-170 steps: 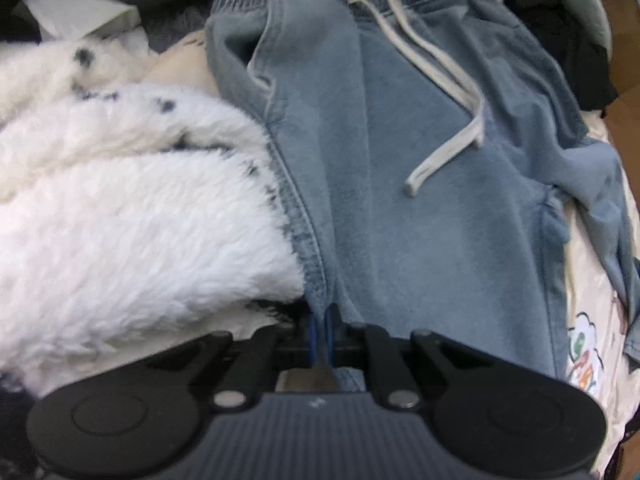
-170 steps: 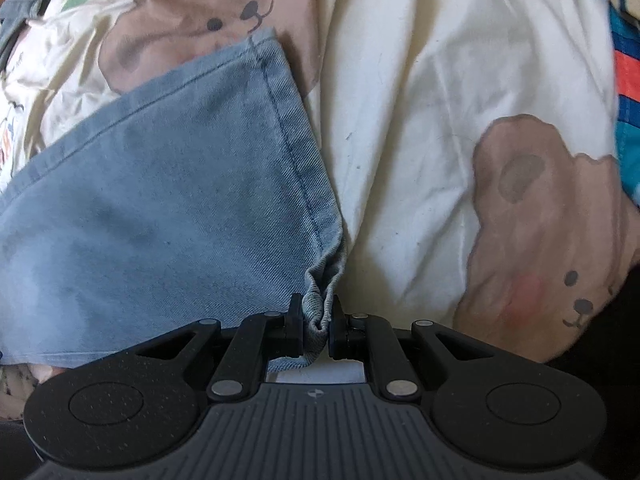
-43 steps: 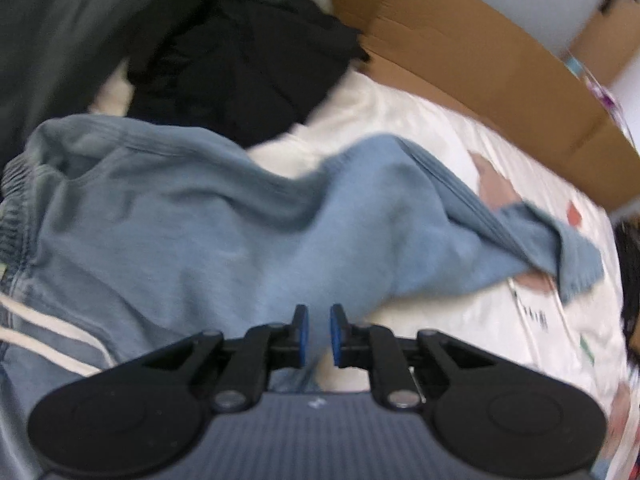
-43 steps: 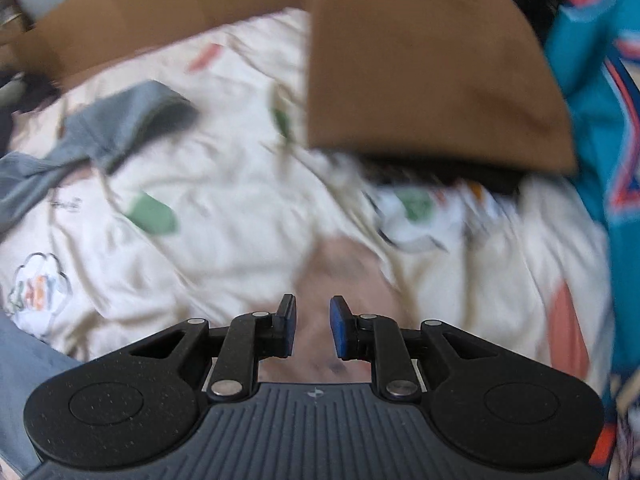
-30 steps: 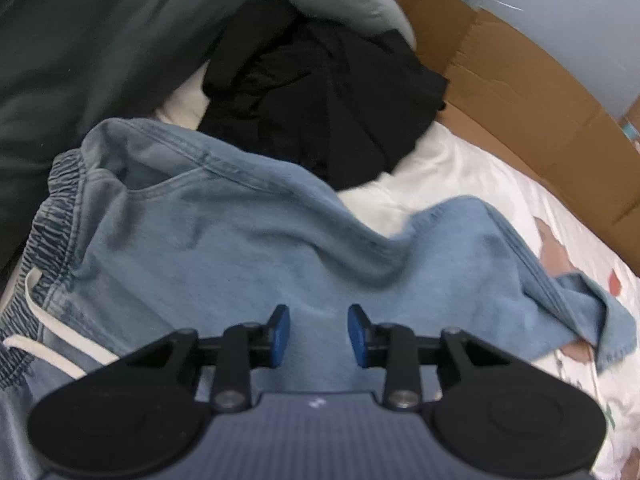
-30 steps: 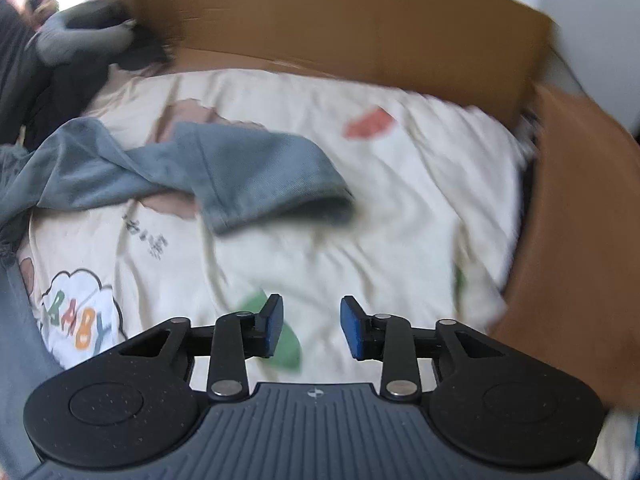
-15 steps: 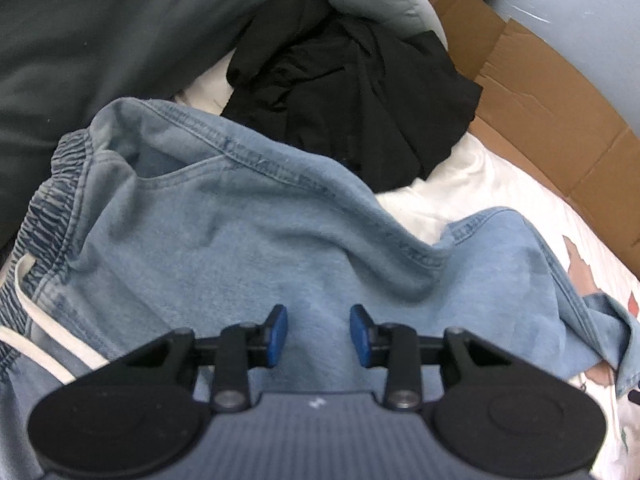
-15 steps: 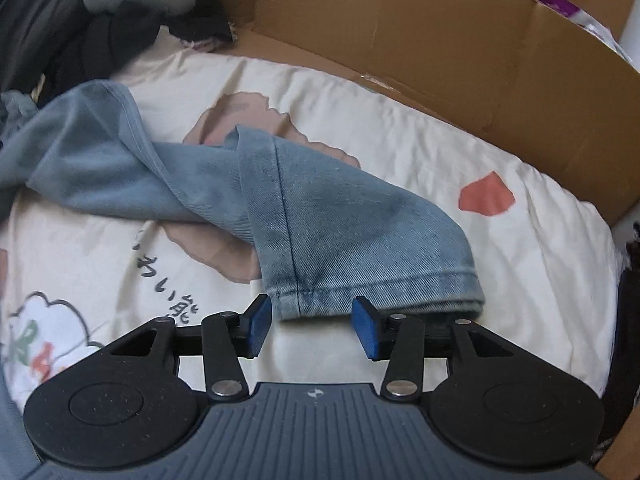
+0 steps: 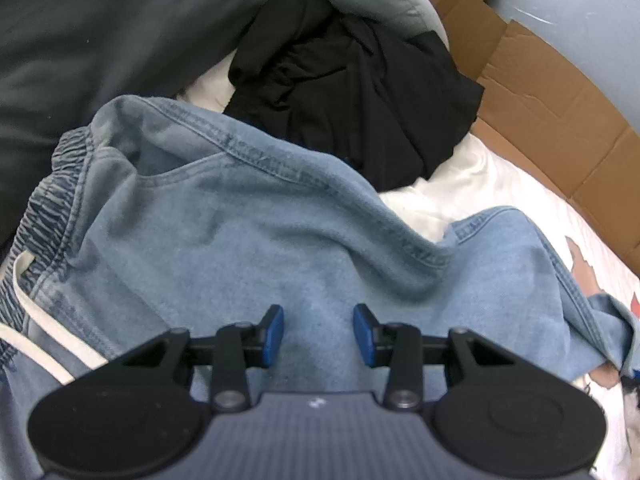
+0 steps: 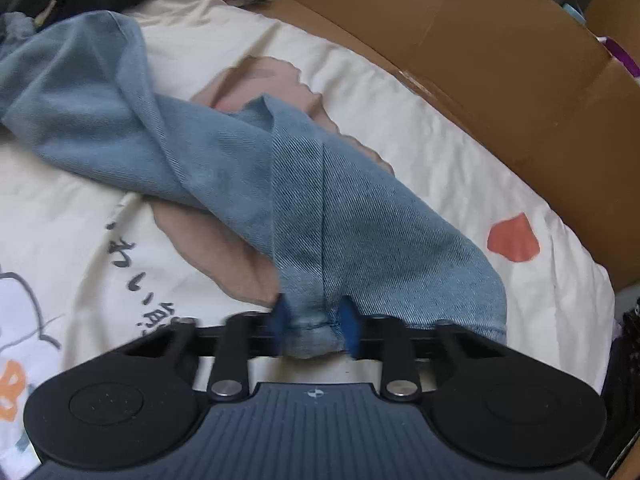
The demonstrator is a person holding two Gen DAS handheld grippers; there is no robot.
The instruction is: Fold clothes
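Broadly, the printed bedsheet carries light-blue denim drawstring trousers, rumpled, one leg twisted. By the look of it, a leg is being gathered: the right gripper pinches its hem, while the left gripper gapes empty over the seat. Next: straighten that leg. The cardboard box contents are hidden.

On my right wrist view, the cream printed bedsheet carries dark handwritten-style characters near the left, just beside the brown printed patch; I cannot make out what they say. At the far left edge, part of an orange letter shows, cut off, so I cannot name it. On my left wrist view, I find no lettering that can be read.
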